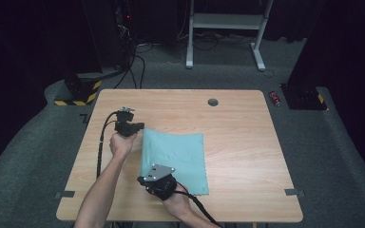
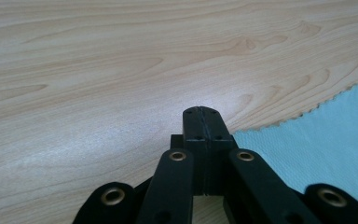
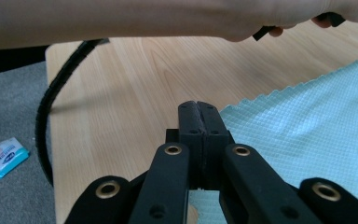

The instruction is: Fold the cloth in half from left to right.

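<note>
Left gripper (image 2: 201,112) and right gripper (image 3: 199,106): jaws together, at the teal cloth's (image 1: 180,154) 9 o'clock edge.

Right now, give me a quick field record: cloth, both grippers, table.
cloth: light blue cloth lying flat on the table, zigzag-cut edges
left gripper: left gripper jaws together at the cloth's far-left corner; whether it pinches the cloth, cannot tell
right gripper: right gripper jaws together at the cloth's near-left corner; grip on the cloth unclear
table: wooden table, round grommet hole near the far edge
</note>
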### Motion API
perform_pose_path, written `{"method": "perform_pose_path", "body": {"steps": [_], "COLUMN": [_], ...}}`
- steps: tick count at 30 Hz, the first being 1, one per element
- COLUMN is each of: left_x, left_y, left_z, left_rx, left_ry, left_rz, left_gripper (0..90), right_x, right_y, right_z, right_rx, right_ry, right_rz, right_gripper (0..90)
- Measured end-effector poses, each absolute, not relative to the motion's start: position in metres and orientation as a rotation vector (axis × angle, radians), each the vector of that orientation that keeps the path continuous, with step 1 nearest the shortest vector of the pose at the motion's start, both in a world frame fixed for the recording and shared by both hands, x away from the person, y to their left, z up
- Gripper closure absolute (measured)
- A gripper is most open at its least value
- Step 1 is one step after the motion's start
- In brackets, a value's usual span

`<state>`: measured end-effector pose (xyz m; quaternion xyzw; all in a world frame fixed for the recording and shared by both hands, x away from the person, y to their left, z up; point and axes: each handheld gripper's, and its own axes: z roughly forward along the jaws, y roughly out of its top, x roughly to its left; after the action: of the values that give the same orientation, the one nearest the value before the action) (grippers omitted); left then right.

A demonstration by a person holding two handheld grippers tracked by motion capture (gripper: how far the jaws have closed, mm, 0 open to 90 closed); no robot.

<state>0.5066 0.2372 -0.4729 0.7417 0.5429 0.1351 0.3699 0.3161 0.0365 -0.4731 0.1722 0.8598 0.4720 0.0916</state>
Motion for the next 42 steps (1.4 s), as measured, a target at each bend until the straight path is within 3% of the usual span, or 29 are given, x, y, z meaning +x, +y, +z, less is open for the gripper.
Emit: {"method": "perform_pose_path", "body": {"steps": [24, 42], "left_x": [0.509, 0.52], "left_y": [0.2, 0.14], "left_z": [-0.458, -0.468], "left_rx": [1.932, 1.976], "left_ry": [1.261, 1.17], "left_rz": [0.298, 0.245], "left_gripper": [90.0, 90.0], "right_x": [0.305, 0.299], "right_y": [-0.02, -0.072], "right_z": [-0.479, -0.499], "right_rx": [0.621, 0.809], "right_ry": [2.462, 2.393], "right_rz": [1.434, 1.422], "right_gripper": [90.0, 90.0]}}
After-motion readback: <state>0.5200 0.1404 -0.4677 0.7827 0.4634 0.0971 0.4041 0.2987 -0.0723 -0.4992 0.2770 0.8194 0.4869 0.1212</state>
